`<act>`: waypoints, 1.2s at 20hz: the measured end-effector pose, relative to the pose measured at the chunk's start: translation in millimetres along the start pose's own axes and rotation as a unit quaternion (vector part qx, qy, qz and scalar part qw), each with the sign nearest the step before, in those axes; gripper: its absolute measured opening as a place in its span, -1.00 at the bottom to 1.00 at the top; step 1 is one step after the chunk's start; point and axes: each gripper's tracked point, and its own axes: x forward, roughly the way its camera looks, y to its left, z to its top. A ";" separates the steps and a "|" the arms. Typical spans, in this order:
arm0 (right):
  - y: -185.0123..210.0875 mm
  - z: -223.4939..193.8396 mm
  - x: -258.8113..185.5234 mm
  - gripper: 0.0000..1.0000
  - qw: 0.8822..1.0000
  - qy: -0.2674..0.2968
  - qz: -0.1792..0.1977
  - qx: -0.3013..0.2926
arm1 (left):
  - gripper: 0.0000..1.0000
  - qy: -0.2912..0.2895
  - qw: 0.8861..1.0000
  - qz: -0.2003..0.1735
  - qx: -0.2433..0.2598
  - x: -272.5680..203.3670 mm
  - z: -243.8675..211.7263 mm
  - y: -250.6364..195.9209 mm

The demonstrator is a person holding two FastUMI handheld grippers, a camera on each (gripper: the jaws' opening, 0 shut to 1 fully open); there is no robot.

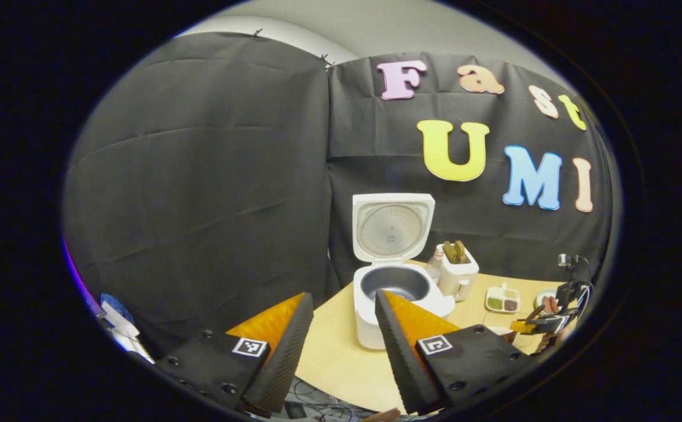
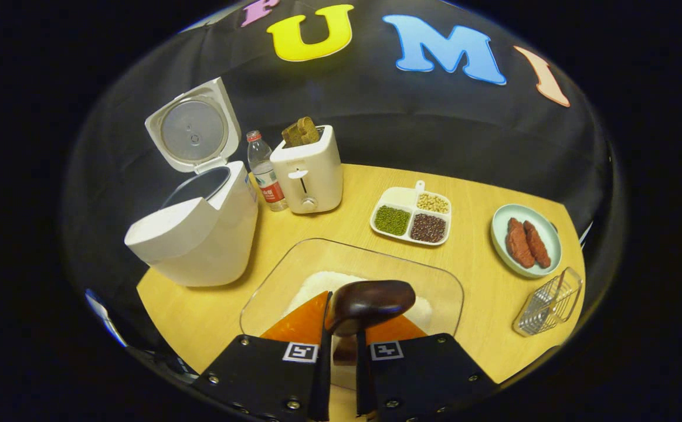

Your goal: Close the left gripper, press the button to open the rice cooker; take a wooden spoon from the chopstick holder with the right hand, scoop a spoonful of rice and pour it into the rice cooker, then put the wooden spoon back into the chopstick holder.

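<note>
Lid's up on the rice cooker [image 2: 200, 228], inner pot exposed, so the button step looks done. The right tool [image 2: 341, 343] has its two fingers drawn in narrow on the handle of the wooden spoon [image 2: 370, 302], the dark bowl of the spoon poking forward and slightly up, right above the clear rice tray [image 2: 294, 275] and its white heap of rice [image 2: 323, 284] (whether the bowl is loaded or empty, I can't tell from here). It's held low over the near edge of the counter [image 2: 481, 293], pitched down at the tray; that reads as the scooping stage.

The wire chopstick holder [image 2: 549, 305] waits off to the right, near the counter's edge, well apart from the cooker.

The left tool [image 1: 341, 328] hangs back with fingers spread wide, aimed at the cooker's open pot and holding nothing, out of the spoon's path.
</note>
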 end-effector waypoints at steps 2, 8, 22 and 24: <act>10.0 0.6 5.3 -0.63 0.999 -0.001 0.014 0.040 | 0.58 0.001 1.000 0.006 0.000 -3.1 0.7 3.4; 26.3 12.5 19.1 -0.64 0.983 -0.008 0.052 0.176 | 0.57 -0.009 1.000 0.020 0.019 -16.0 13.3 12.5; -19.4 53.0 -15.9 -0.64 0.922 -0.071 0.097 0.368 | 0.57 -0.022 0.999 0.009 0.041 -14.1 32.5 5.1; -15.8 62.7 -28.0 -0.64 0.916 -0.078 0.109 0.377 | 0.59 -0.027 0.999 0.004 0.041 -12.4 36.5 2.8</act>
